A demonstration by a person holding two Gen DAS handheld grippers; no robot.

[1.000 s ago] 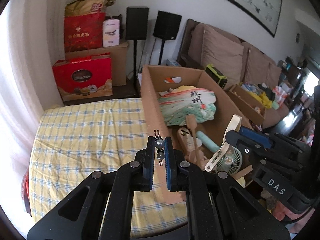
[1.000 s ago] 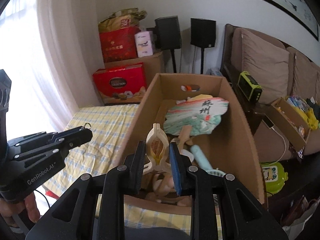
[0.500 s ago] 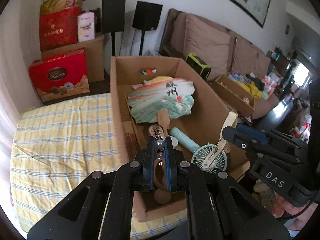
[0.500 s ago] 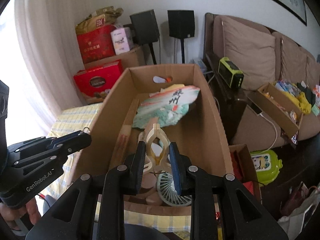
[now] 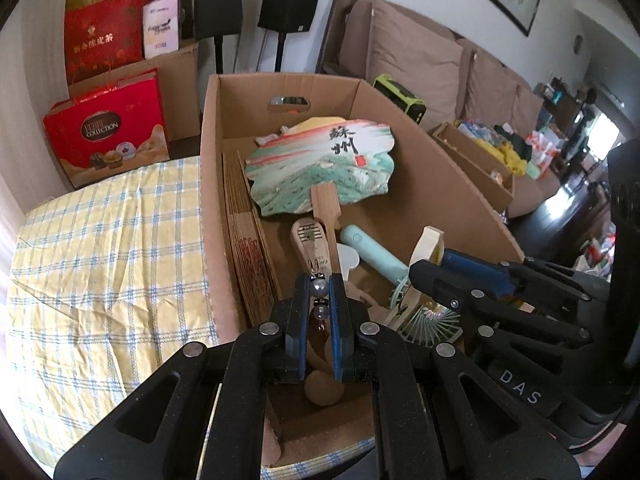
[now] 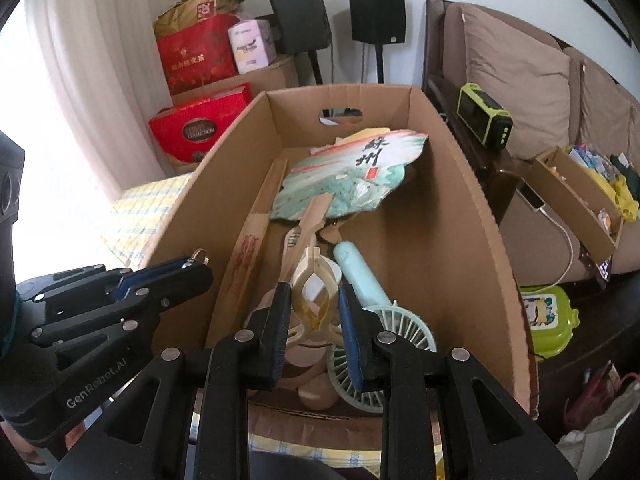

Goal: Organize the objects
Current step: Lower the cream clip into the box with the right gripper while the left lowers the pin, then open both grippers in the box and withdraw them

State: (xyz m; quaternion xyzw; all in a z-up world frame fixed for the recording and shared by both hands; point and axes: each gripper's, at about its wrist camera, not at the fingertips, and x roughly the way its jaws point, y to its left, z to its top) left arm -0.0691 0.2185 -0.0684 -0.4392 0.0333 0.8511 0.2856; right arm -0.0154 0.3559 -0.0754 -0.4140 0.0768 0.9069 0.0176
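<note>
My left gripper point(image 5: 319, 285) is shut on a small beaded charm with grey pearls point(image 5: 319, 287), held over the near end of the open cardboard box point(image 5: 440, 168). My right gripper point(image 6: 314, 292) is shut on a cream plastic hair claw clip point(image 6: 315, 280), also above the box point(image 6: 472, 200). Each gripper shows in the other's view: the right gripper point(image 5: 436, 276) with its clip, the left gripper point(image 6: 192, 268) with a metal ring at its tip. Inside lie a painted paddle fan point(image 5: 320, 164), a mint handheld fan point(image 6: 376, 316), a wooden comb point(image 5: 310, 248) and folded fans point(image 5: 248, 256).
The box stands on a yellow checked cloth point(image 5: 104, 240). Red gift boxes point(image 5: 106, 124) and speakers point(image 5: 288, 0) stand behind it. A sofa with cushions point(image 6: 516, 76), a green radio point(image 6: 484, 120) and a smaller box of clutter point(image 6: 580, 188) are to the right.
Both grippers have sunk and come forward over the box, which now looks larger and closer. The left gripper shifted from above the cloth to above the box interior. Both grips are unchanged.
</note>
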